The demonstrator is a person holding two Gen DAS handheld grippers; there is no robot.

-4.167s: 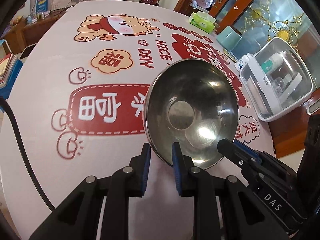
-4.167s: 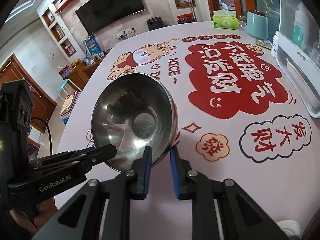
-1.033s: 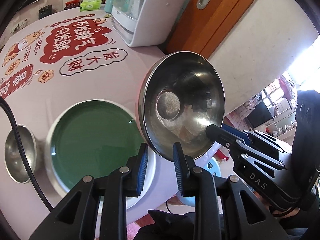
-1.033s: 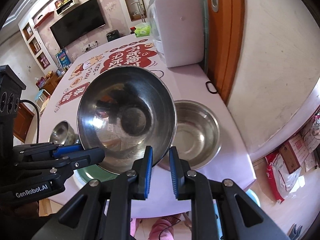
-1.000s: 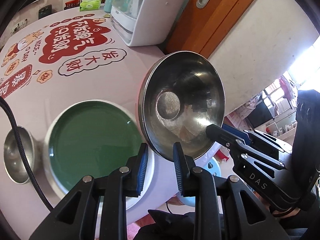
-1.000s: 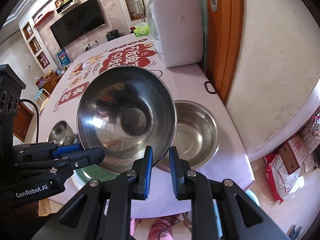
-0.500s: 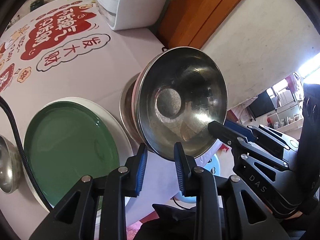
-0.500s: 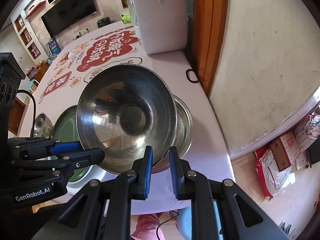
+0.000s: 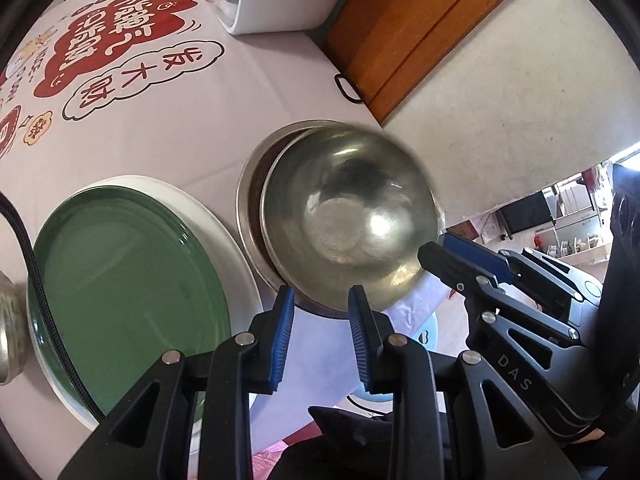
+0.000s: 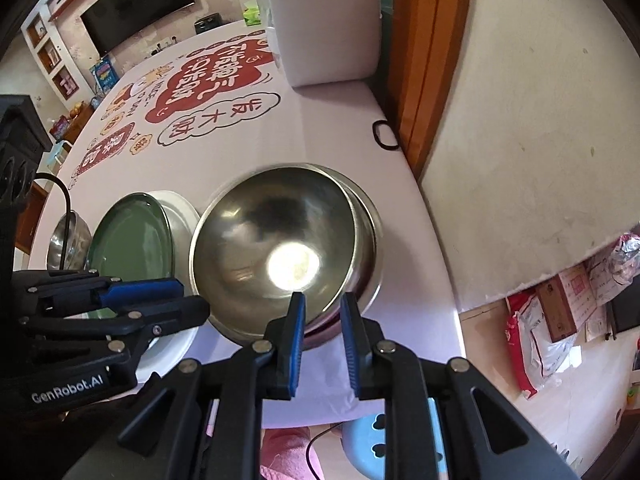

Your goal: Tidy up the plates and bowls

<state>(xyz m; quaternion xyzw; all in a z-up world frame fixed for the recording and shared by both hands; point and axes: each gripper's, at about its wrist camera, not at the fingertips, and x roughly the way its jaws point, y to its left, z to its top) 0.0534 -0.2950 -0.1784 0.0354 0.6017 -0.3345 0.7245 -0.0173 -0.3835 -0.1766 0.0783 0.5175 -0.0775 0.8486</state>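
Observation:
A steel bowl (image 9: 348, 216) (image 10: 276, 248) lies tilted inside a second, larger steel bowl (image 9: 250, 184) (image 10: 366, 216) at the table's near corner. My left gripper (image 9: 320, 308) is open just behind the upper bowl's near rim, apart from it. My right gripper (image 10: 322, 308) is open too, its jaws either side of the bowls' near rim without pinching it. In the left wrist view the right gripper's fingers (image 9: 472, 256) sit at the bowl's right edge. A green plate (image 9: 120, 284) (image 10: 132, 236) rests on a white plate (image 9: 224, 216) to the left.
A small steel bowl (image 9: 8, 332) (image 10: 66, 240) sits left of the plates. A white appliance (image 10: 324, 20) stands at the back by a wooden door frame (image 10: 424, 60). A black hair tie (image 10: 386, 136) lies near the table edge (image 10: 440, 264).
The bowl I held with both grippers has dropped into the larger bowl on the table. Both grippers have opened and let go of its rim.

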